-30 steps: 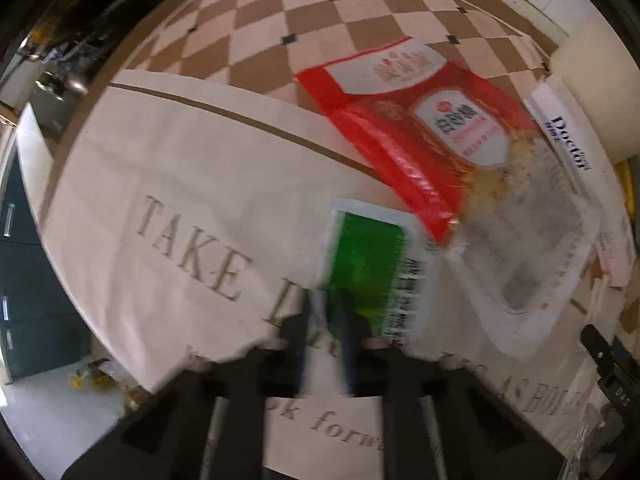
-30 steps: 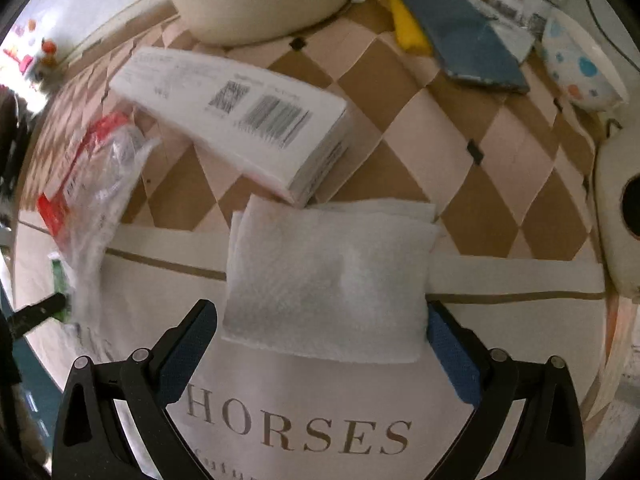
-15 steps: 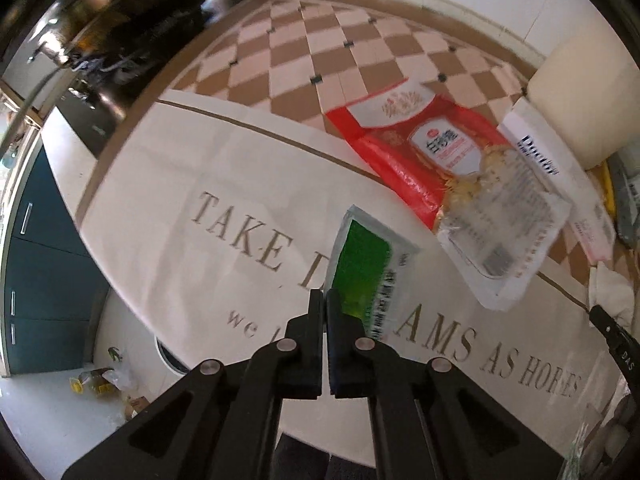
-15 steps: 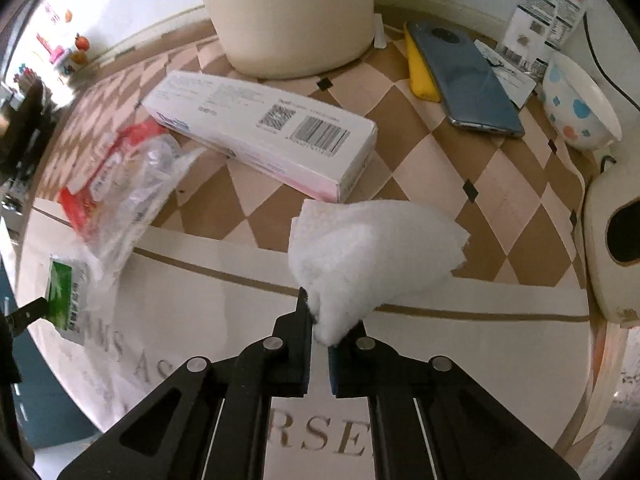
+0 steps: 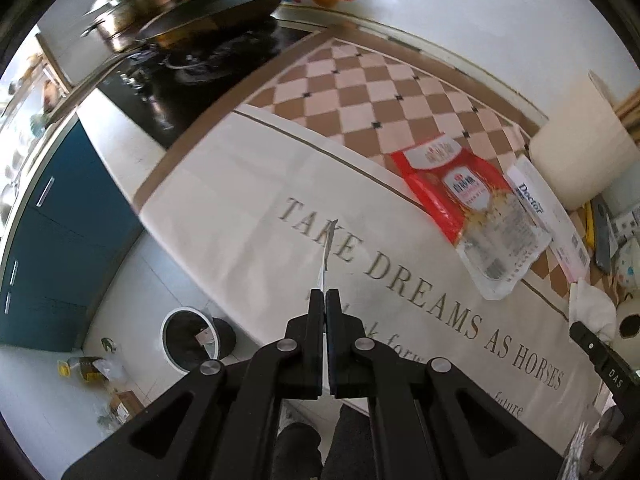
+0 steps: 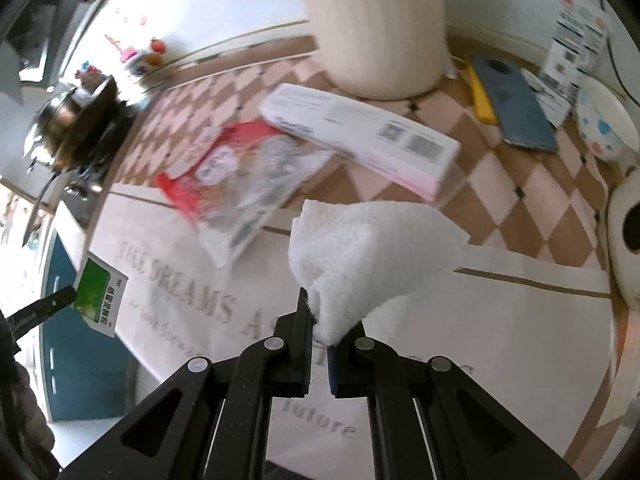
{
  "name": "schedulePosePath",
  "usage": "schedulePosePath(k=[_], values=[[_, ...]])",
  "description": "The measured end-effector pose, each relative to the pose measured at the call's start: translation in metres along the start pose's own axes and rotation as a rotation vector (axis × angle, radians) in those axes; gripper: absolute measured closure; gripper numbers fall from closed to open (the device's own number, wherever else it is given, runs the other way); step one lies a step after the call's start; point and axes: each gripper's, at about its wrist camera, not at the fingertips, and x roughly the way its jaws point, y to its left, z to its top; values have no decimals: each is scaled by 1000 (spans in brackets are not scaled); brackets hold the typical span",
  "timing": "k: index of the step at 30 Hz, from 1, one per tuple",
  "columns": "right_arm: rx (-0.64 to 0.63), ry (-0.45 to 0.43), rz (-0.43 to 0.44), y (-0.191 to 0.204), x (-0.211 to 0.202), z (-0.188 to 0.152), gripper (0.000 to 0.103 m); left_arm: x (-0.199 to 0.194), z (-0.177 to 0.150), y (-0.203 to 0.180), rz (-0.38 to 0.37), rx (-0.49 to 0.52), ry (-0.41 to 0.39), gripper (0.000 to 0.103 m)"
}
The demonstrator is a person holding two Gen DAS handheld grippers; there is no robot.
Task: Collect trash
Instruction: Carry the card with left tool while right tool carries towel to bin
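Holding a green packet [image 6: 98, 300] edge-on, the left gripper [image 5: 324, 300] is clamped on its near end; long axis points straight away from the fingers, over the surface [image 5: 240, 216] edge. Right gripper [image 6: 318, 320] is clamped on a corner of a white tissue [image 6: 368, 252], which fans up and forward, lifted off the surface. Red snack bag [image 5: 468, 208] and white box [image 6: 360, 140] lie flat beyond. Trash bin [image 5: 188, 338] stands on the floor below.
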Motion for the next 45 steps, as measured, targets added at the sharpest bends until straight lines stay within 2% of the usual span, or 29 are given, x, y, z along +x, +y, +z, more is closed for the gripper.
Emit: schedulePosePath(k=[8, 13, 19, 25, 28, 34, 37, 41, 45], values=[[-108, -6, 101, 59, -5, -4, 97, -23, -8, 48, 38, -66, -37, 103], [-210, 18, 164, 113, 4, -15, 98, -32, -20, 99, 88, -142, -49, 103], [-360, 76, 227, 189, 23, -42, 98, -34, -45, 166, 164, -231, -46, 103], [-516, 148, 260, 274, 54, -81, 98, -17, -81, 239, 190, -344, -17, 103], [-598, 192, 267, 321, 78, -111, 98, 3, -104, 274, 181, -402, 11, 103], [-711, 277, 251, 401, 145, -176, 98, 67, -152, 349, 140, -519, 86, 103], [-742, 322, 242, 432, 188, -210, 98, 119, -178, 389, 83, -594, 137, 103], [-763, 400, 242, 467, 270, -260, 98, 195, -214, 437, 10, -684, 199, 103], [-787, 457, 233, 490, 358, -306, 98, 282, -247, 477, -96, -776, 263, 103]])
